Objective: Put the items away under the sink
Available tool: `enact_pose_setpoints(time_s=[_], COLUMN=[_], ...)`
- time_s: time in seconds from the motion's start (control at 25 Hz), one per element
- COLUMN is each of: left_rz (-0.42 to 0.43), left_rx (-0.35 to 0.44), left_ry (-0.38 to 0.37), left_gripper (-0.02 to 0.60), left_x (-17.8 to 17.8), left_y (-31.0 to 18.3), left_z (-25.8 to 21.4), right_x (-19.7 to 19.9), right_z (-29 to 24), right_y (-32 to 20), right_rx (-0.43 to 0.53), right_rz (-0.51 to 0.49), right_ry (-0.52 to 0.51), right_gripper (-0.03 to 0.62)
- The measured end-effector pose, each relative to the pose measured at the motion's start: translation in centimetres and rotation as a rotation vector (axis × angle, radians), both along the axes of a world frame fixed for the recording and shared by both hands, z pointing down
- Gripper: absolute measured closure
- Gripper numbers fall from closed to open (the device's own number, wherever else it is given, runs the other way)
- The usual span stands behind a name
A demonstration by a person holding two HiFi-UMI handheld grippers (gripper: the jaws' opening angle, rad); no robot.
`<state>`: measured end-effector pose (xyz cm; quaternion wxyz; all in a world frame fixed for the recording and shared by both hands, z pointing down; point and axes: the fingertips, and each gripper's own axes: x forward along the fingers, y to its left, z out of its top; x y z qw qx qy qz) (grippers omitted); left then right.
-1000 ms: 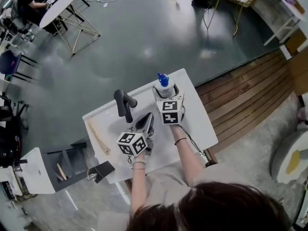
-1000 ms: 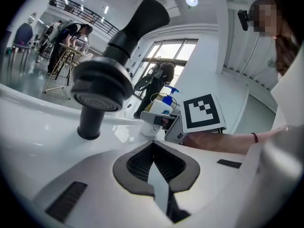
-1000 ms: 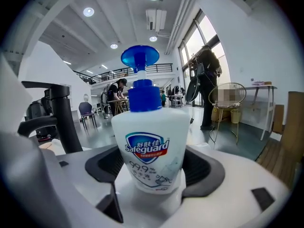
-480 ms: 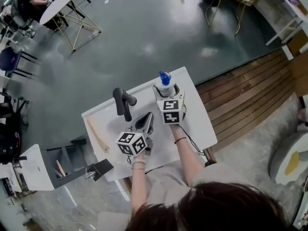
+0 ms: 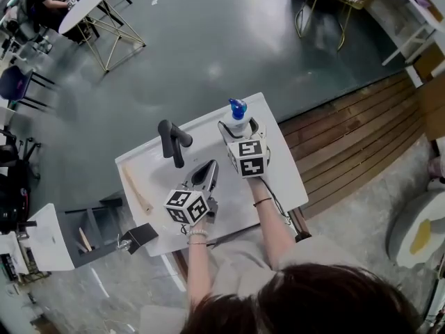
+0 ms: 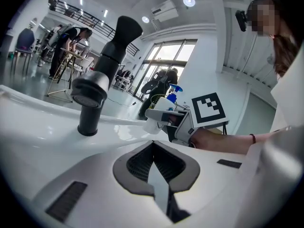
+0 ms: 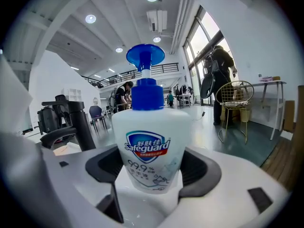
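Your left gripper [image 5: 202,175] is over the white counter [image 5: 281,169], its jaws pressed together on nothing. Just beyond it, your right gripper [image 5: 237,126] clamps one upright white soap bottle [image 7: 151,141] with a blue pump, near the counter's far edge. One black faucet [image 5: 172,142] stands to its left.

White left tongs [image 6: 153,151], right tongs [image 7: 152,171], black-patterned marker cubes [image 5: 186,206]

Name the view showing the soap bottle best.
The right gripper view: the Safeguard soap bottle fills the frame, label readable. The head view shows mainly its blue pump; the left gripper view, a small distant glimpse.
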<state>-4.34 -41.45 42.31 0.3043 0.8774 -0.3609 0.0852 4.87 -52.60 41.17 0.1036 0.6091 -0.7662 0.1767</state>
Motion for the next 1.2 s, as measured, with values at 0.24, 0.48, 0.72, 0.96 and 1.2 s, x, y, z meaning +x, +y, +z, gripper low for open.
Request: enact_pose_setpoints(time_s=[0.24, 0.48, 0.72, 0.96, 1.2], left_rz=[-0.033, -0.051, -0.055, -0.036, -0.05], left_rx=[0.028, 0.053, 0.078, 0.092, 0.11], left_ry=[-0.003, 0.001, 0.006, 0.012, 0.047], left_gripper=[0.578, 0.578, 0.578, 0.578, 0.578], left_x=[-0.5, -0.2, 0.2, -0.1, -0.9], left_y=[0.8, 1.7, 2.8, 3.9, 5.7], left_z=[-0.7, -1.5, -2.1, -2.5, -3.0], right_x=[-0.7, -0.8, -0.5, -0.5, -0.6], right_z=[-0.7, -1.4, -2.4, -3.5, -4.7], right_y=[1.7, 3.2, 4.5, 5.5, 7.9], right_rx=[0.006, 0.015, 0.032, 0.048, 0.067], right_rz=[-0.06, -0.099, -0.114, -0.11, -0.108], right_ry=[-0.021, -0.046, -0.062, -0.071, -0.059], right_gripper=[0.238, 0.238, 0.238, 0.238, 0.238])
